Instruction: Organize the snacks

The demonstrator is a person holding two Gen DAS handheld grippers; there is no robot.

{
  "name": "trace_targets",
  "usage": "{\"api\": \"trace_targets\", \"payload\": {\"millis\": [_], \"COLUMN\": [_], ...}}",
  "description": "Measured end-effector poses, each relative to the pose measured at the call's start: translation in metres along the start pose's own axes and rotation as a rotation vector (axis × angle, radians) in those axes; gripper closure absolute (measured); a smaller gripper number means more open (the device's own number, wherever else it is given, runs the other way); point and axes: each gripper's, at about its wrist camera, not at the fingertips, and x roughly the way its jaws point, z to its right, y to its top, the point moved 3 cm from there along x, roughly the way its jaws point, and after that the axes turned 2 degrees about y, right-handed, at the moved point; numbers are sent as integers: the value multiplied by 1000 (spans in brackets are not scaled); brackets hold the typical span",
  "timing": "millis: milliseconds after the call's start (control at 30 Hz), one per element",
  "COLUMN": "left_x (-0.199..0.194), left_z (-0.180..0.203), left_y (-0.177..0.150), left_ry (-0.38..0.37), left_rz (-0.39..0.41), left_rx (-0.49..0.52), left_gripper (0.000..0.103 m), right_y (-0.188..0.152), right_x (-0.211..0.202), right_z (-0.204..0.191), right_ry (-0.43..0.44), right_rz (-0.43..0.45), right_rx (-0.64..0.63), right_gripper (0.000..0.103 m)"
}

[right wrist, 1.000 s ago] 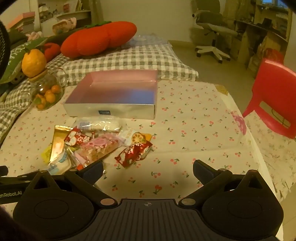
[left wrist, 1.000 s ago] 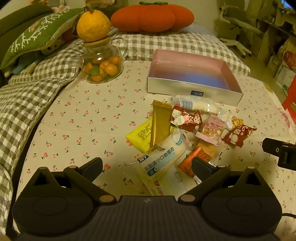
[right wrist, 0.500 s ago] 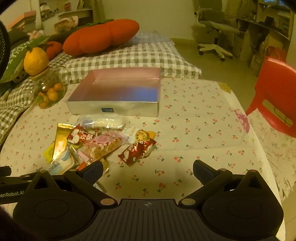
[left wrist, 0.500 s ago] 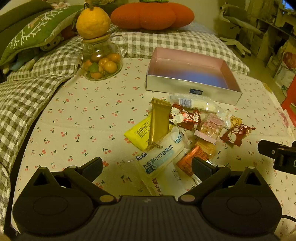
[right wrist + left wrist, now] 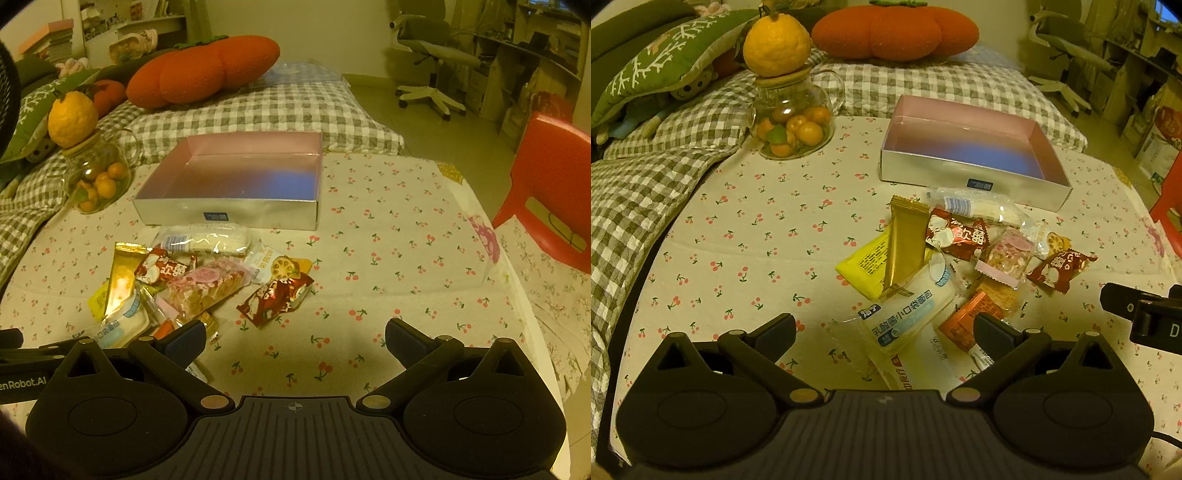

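The snack pile lies heaped on the cherry-print cloth just before the empty silver box, bare cloth stretching left toward the fruit jar, while the left gripper and right gripper hover near, fingers spread.

Both wrist views look forward, low over the table, sharing snack pile and box

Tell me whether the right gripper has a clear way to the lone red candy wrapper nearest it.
Probably yes. The right gripper is open and the red candy wrapper lies just ahead, slightly left, at the pile's edge with only bare tablecloth between.
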Motion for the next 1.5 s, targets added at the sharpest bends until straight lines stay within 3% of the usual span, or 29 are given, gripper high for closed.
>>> {"api": "trace_targets", "payload": {"millis": [1500], "left_x": [0], "left_z": [6], "left_y": [-2], "left_ry": [-3], "left_rz": [-1], "left_rx": [6], "left_gripper": [0], "right_y": [-2], "right_x": [2], "right_z": [-1], "right_ry": [-1], "right_rz": [-18], "right_rx": [-1], "right_gripper": [0]}}
